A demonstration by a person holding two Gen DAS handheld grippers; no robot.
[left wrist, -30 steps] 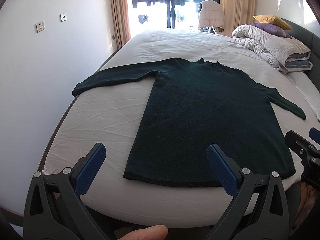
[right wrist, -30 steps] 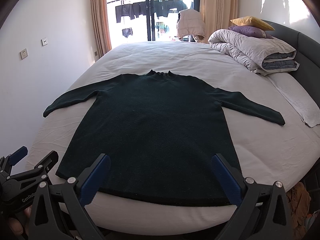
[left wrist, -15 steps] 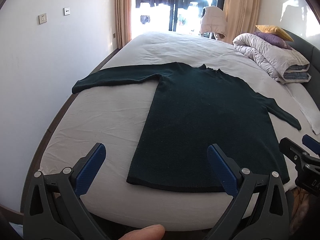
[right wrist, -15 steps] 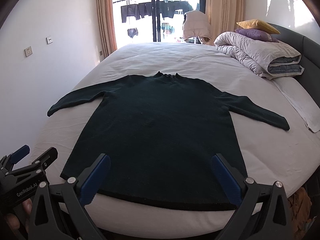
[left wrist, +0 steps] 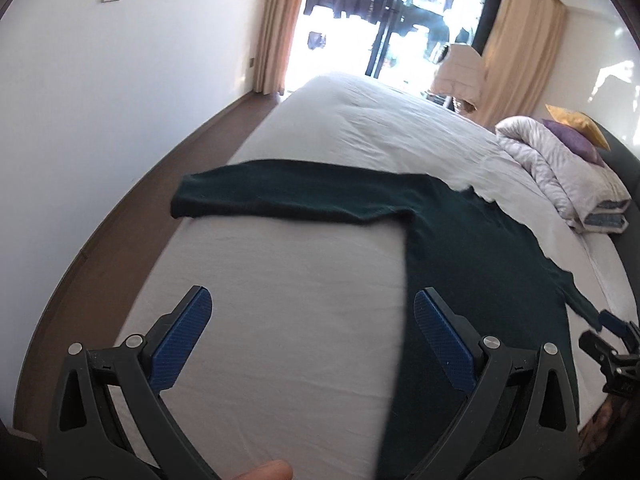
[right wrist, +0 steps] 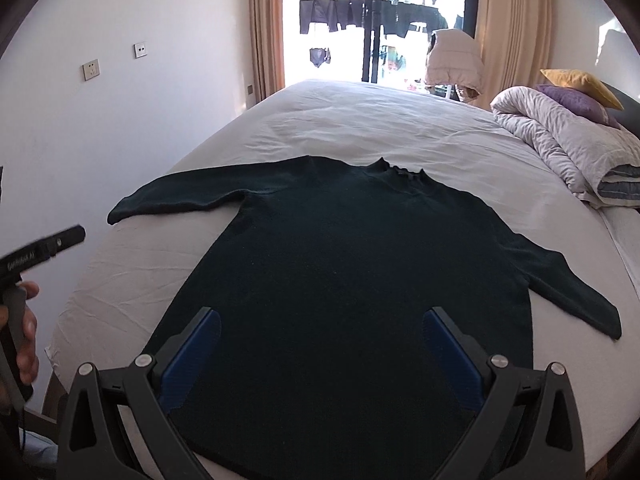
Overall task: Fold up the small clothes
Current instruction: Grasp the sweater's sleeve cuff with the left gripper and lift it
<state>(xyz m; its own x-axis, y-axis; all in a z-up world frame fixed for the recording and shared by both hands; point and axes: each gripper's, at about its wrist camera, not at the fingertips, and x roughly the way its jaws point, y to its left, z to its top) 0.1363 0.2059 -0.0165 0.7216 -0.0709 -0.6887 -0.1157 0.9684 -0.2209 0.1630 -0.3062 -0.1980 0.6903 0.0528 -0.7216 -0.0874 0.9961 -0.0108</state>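
Note:
A dark green long-sleeved sweater [right wrist: 352, 264] lies flat on the white bed [right wrist: 360, 120], sleeves spread out, collar at the far side. In the left wrist view its left sleeve [left wrist: 280, 196] stretches across ahead. My left gripper [left wrist: 316, 340] is open and empty above bare sheet, left of the sweater's body [left wrist: 480, 272]. My right gripper [right wrist: 320, 354] is open and empty above the sweater's lower half, near the hem. The left gripper also shows at the left edge of the right wrist view [right wrist: 44, 250].
A folded grey duvet [right wrist: 568, 148] with purple and yellow pillows [right wrist: 576, 88] sits at the bed's right. A white wall [left wrist: 100, 100] and brown floor strip [left wrist: 132, 208] run along the bed's left. A balcony door with curtains [right wrist: 372, 28] lies beyond.
My left gripper has swung left and forward over the bare sheet towards the left sleeve. My right gripper has moved forward over the sweater's hem. Both stay open.

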